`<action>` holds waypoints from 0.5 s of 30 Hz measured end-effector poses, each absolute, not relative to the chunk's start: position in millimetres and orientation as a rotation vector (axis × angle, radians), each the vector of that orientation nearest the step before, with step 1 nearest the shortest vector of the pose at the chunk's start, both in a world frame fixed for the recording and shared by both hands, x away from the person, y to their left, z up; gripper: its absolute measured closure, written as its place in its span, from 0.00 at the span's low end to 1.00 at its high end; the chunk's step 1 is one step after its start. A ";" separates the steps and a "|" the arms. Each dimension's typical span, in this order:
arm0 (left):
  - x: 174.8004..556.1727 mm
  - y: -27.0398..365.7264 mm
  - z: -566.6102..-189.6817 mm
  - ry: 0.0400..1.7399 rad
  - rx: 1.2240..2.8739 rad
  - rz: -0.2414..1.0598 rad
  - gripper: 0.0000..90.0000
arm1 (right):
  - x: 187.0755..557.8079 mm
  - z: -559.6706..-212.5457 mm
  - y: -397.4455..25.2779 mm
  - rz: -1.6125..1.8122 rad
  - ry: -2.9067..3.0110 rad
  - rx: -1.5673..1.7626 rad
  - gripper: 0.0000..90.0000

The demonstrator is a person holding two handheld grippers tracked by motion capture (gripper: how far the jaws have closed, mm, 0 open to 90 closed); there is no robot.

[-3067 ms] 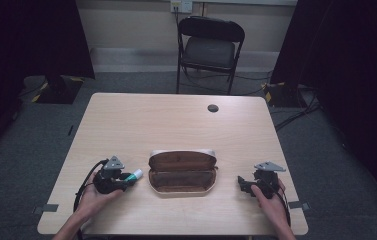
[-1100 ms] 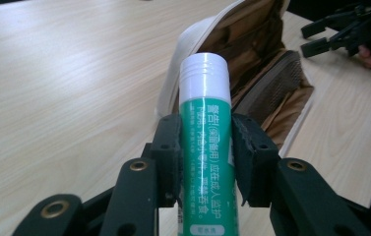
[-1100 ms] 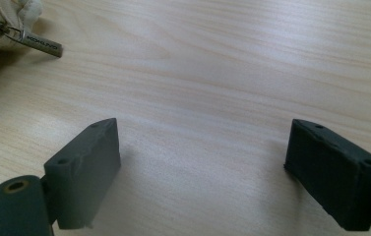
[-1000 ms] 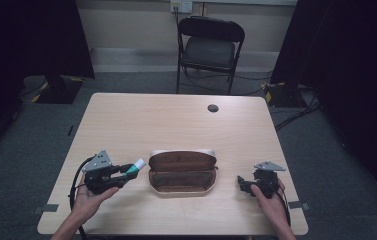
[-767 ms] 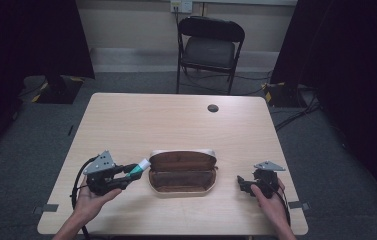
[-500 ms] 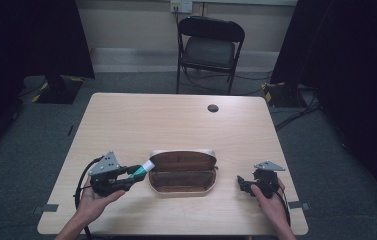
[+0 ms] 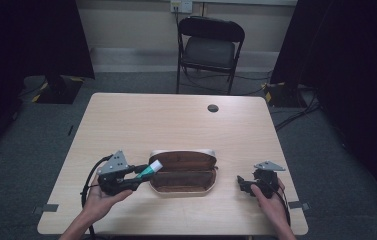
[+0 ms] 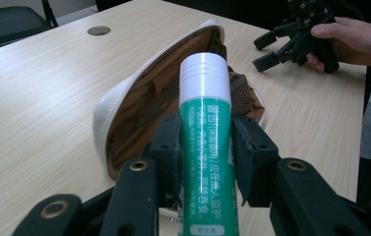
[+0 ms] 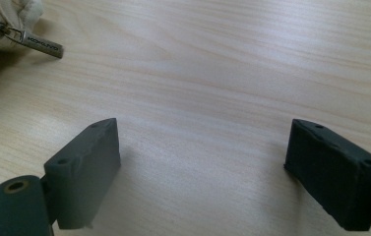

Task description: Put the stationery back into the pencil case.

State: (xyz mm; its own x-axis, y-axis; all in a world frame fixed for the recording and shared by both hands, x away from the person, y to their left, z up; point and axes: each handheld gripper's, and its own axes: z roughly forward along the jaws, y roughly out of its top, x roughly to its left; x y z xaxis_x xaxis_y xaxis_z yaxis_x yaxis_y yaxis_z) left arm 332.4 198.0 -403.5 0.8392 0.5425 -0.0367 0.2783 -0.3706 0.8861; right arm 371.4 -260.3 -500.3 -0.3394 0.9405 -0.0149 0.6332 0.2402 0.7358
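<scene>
A green glue stick (image 8: 205, 142) with a white cap is pinched between the jaws of the left gripper (image 7: 135, 176), the jaws pressed against its sides. The capped end projects beyond the jaw tips and is held above the near end of the open brown pencil case (image 7: 183, 172), which lies directly ahead of that gripper on the wooden table (image 7: 176, 125). The case's pale outer shell and brown lining are seen past the stick in the left gripper view. The right gripper (image 9: 202, 177) is held low over bare tabletop with its jaws spread wide and nothing between them; the case's zipper pull (image 9: 43, 45) lies ahead of it, toward its left jaw.
</scene>
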 end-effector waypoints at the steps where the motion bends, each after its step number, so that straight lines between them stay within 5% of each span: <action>1: 333.2 193.9 -404.0 0.601 1.982 0.313 0.73 | 371.4 -500.3 -260.3 0.891 2.059 1.436 0.14; 15: 351.0 158.7 -401.6 0.546 2.067 0.281 0.73 | 371.8 -500.4 -260.2 0.891 2.062 1.434 0.13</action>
State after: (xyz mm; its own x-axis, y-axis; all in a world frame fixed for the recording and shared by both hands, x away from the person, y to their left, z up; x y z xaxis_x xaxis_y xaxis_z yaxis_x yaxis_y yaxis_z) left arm 351.0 158.7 -401.6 0.8741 0.4854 -0.0173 0.2684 -0.4531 0.8501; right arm 371.8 -260.2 -500.4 -0.3414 0.9398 -0.0154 0.6330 0.2420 0.7353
